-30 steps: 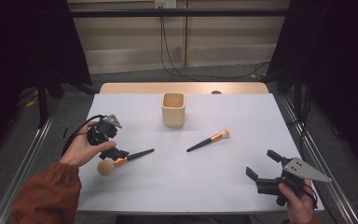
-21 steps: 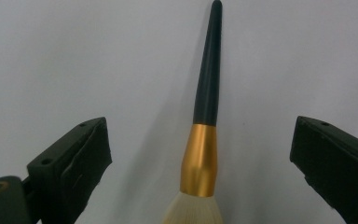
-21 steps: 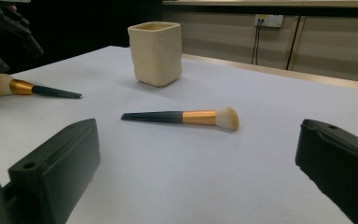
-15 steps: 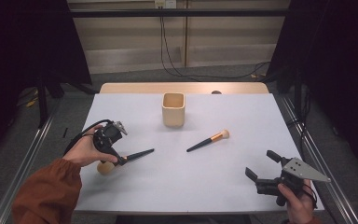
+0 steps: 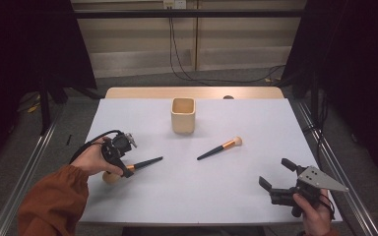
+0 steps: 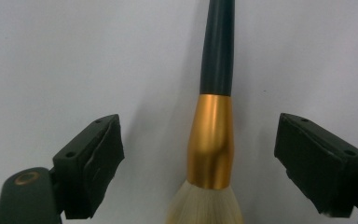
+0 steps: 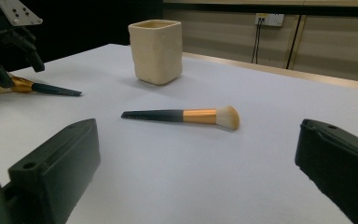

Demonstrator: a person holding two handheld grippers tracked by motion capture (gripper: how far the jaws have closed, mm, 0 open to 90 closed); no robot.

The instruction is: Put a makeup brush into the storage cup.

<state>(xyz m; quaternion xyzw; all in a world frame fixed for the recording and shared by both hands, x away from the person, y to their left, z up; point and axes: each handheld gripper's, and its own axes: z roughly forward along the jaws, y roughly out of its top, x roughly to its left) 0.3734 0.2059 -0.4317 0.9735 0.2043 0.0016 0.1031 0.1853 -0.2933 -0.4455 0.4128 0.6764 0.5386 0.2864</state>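
- L gripper (image 5: 123, 169) at desk (image 5: 275, 123) 8 o'clock, pointing down; jaws straddle near brush (image 6: 213, 140) at gold ferrule, pads not touching, just been closing.
- Near brush lies flat, handle toward 3 o'clock.
- R gripper (image 5: 275, 174) at 4 o'clock, jaws wide open, nothing held.
- 2nd brush (image 5: 220, 148) mid-desk; cup (image 5: 183, 115) at 12 o'clock.

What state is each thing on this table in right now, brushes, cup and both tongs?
Left brush: lying flat between the left tongs' jaws, not yet pinched.
Left tongs: open, jaws just closing in, either side of the gold collar.
Middle brush: lying flat, untouched.
Cup: upright; its inside cannot be made out.
Right tongs: open, holding nothing, near the table's front right corner.
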